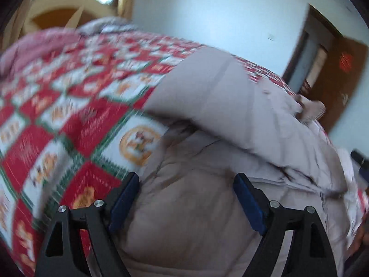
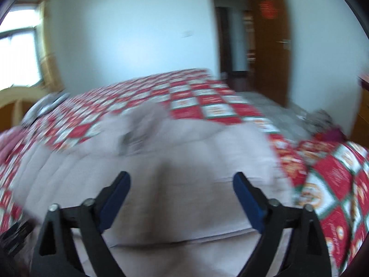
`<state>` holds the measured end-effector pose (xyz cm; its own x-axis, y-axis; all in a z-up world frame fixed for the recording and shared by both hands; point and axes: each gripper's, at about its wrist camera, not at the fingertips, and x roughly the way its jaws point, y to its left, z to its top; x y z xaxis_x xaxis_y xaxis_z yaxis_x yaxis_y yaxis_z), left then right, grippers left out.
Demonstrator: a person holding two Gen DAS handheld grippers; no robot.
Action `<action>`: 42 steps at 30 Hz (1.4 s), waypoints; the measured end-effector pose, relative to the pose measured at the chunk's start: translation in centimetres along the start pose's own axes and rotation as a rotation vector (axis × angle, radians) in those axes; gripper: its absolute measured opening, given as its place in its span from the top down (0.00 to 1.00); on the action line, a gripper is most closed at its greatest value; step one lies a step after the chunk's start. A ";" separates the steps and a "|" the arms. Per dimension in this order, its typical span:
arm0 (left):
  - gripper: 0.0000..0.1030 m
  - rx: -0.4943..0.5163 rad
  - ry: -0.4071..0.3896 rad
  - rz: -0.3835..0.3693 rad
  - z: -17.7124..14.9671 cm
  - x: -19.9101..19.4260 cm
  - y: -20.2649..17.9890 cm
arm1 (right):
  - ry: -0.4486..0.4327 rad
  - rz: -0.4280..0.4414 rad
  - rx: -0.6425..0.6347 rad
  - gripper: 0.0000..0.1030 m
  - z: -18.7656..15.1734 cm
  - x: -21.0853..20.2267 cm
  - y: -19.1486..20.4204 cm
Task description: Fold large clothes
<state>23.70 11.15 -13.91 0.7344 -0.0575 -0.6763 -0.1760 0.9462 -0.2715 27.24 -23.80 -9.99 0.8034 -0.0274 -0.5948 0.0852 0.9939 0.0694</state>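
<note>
A large beige padded coat [image 1: 207, 143] lies on a bed with a red, white and green checked quilt [image 1: 69, 97]. One part is folded over the rest and a sleeve end lies at the far right. My left gripper [image 1: 186, 180] is open above the coat's near part, holding nothing. In the right wrist view the coat [image 2: 173, 157] spreads across the quilt [image 2: 207, 101]. My right gripper [image 2: 181, 179] is open above it and empty. Both views are blurred.
A yellow wooden headboard [image 1: 64, 7] and a window stand at the far left. An open brown door [image 2: 269, 39] and doorway are at the far right. A grey item [image 2: 46, 106] lies on the bed's far left.
</note>
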 end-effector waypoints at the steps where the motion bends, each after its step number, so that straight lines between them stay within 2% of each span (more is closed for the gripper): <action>1: 0.17 -0.023 0.002 -0.019 -0.1 0.1 0.3 | 0.061 -0.007 -0.034 0.05 -0.1 1.3 1.2; 2: 0.17 -0.039 -0.005 -0.039 -0.1 0.2 0.5 | 0.119 -0.017 -0.057 0.07 -0.3 2.5 2.0; 3: 0.17 -0.045 -0.010 -0.047 -0.2 0.2 0.5 | 0.166 -0.003 -0.074 0.12 -0.6 3.6 2.6; 4: 0.17 -0.048 -0.014 -0.052 -0.3 0.1 0.6 | 0.195 0.017 -0.084 0.40 -0.9 4.3 3.0; 5: 0.17 -0.051 -0.015 -0.056 -0.1 0.1 0.5 | 0.217 0.035 -0.099 0.63 -1.1 5.0 3.6; 6: 0.17 -0.054 -0.017 -0.059 -0.1 0.1 0.5 | 0.204 0.016 -0.111 0.67 -1.1 4.7 4.0; 7: 0.17 -0.059 -0.019 -0.064 -0.1 -0.1 0.6 | 0.186 0.007 -0.116 0.81 -1.0 4.3 3.9; 8: 0.17 -0.069 -0.023 -0.073 -0.2 -0.2 0.8 | 0.147 0.002 -0.113 0.87 -0.4 3.5 3.8; 10: 0.17 -0.090 -0.028 -0.088 -0.2 -0.5 1.3 | 0.084 -0.049 -0.097 0.87 0.5 2.1 3.1; 12: 0.17 -0.109 -0.033 -0.100 -0.1 -0.7 1.6 | 0.065 -0.100 -0.083 0.87 1.1 1.8 1.6; 16: 0.17 -0.105 -0.030 -0.090 0.1 -0.4 1.4 | 0.146 -0.153 -0.063 0.86 -0.4 4.0 -1.3; 17: 0.17 -0.097 -0.028 -0.080 0.1 -0.4 1.3 | 0.169 -0.150 -0.066 0.76 -1.2 4.9 -1.5; 18: 0.17 -0.092 -0.027 -0.073 0.1 -0.3 1.2 | 0.169 -0.148 -0.074 0.72 -2.2 5.3 -1.9; 20: 0.17 -0.073 -0.013 -0.046 0.3 -0.2 0.9 | 0.167 -0.137 -0.073 0.68 -2.6 5.5 -2.0; 23: 0.17 -0.021 0.016 0.042 1.1 -0.8 -0.5 | 0.164 -0.135 -0.063 0.64 -2.4 5.4 -2.2; 24: 0.17 -0.003 -0.001 0.046 1.6 -1.5 -1.1 | 0.160 -0.133 -0.054 0.62 -2.4 5.1 -2.5; 26: 0.17 0.028 -0.052 0.013 3.0 -3.0 -2.2 | 0.154 -0.128 -0.036 0.47 -2.5 4.3 -2.9; 27: 0.17 0.052 -0.074 0.008 4.0 -3.6 -2.9 | 0.153 -0.125 -0.027 0.44 -2.4 3.8 -3.1; 28: 0.17 0.084 -0.094 0.016 5.2 -4.0 -3.7 | 0.141 -0.135 -0.014 0.42 -2.0 3.1 -3.3; 30: 0.17 0.139 -0.115 0.050 7.1 -3.9 -4.9 | 0.008 -0.192 0.025 0.41 -1.0 0.0 -3.4; 31: 0.17 0.154 -0.124 0.060 8.0 -3.6 -5.2 | -0.087 -0.206 0.032 0.39 -0.2 -1.9 -3.2; 32: 0.17 0.167 -0.134 0.067 8.9 -3.2 -5.7 | -0.125 -0.196 0.014 0.37 0.6 -2.7 -2.7; 34: 0.17 0.188 -0.132 0.084 10.3 -1.6 -6.4 | -0.093 -0.132 -0.050 0.37 2.1 -2.1 -1.2; 37: 0.17 0.200 -0.091 0.129 11.2 1.8 -7.0 | 0.033 -0.005 -0.067 0.40 2.7 1.3 0.1; 41: 0.17 0.186 -0.029 0.220 10.0 5.6 -5.9 | 0.200 -0.047 -0.097 0.49 0.2 6.2 -0.2; 42: 0.17 0.186 -0.015 0.233 9.0 6.6 -5.2 | 0.202 -0.039 -0.096 0.49 -0.7 6.8 -0.8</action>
<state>35.36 8.69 -10.79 0.6982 0.1714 -0.6951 -0.2190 0.9755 0.0207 32.25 -24.70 -14.70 0.6658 -0.0541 -0.7442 0.0500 0.9984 -0.0278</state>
